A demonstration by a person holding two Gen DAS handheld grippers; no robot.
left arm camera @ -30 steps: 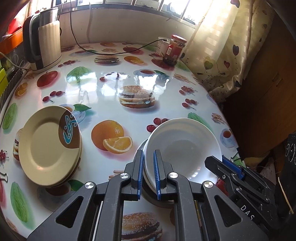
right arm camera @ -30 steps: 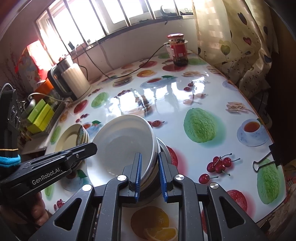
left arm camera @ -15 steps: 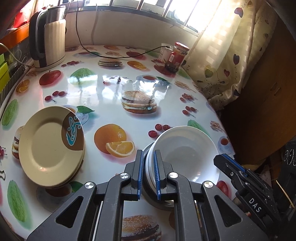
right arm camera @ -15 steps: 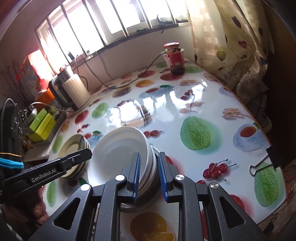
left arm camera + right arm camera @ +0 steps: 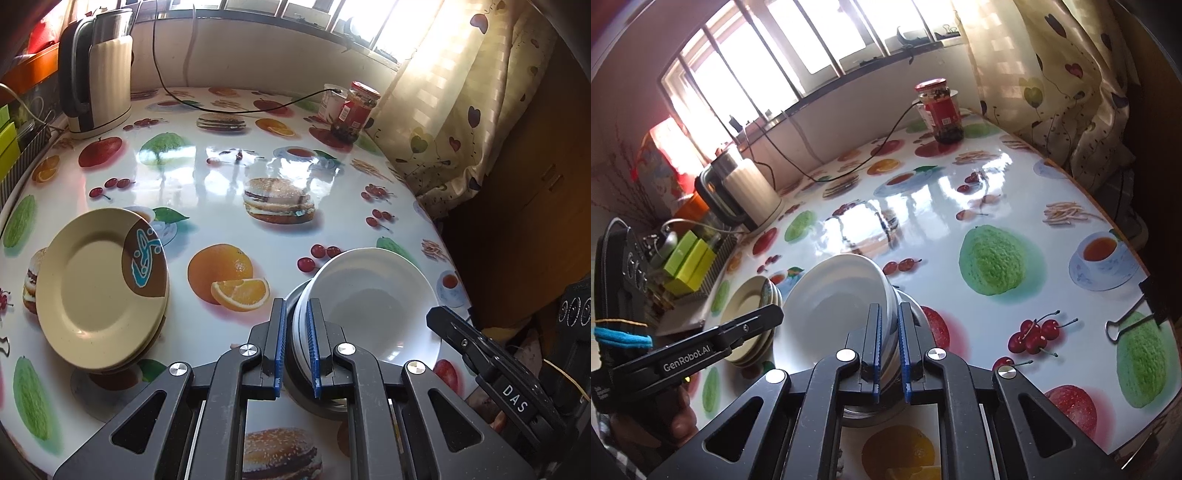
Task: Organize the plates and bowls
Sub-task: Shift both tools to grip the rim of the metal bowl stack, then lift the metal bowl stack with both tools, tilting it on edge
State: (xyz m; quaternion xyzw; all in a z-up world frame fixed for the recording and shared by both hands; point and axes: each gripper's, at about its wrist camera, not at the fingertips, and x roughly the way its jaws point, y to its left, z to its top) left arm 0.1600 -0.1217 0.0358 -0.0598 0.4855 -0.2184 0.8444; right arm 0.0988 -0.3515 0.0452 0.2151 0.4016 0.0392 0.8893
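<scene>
Stack of plates (image 5: 99, 288) left of stacked bowls (image 5: 373, 302) on table (image 5: 221, 177); kettle (image 5: 98, 70) behind.

A glossy fruit-printed surface (image 5: 229, 173) carries a stack of beige plates (image 5: 99, 288), a kettle (image 5: 98, 70), a red-lidded jar (image 5: 354, 110) and a black cable (image 5: 221, 107)

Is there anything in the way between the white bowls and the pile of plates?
Nothing visible. Both claws, left claw and right claw, are shut on the white bowls. Between them and the plate stack there is only bare tablecloth, with a printed orange picture.
</scene>
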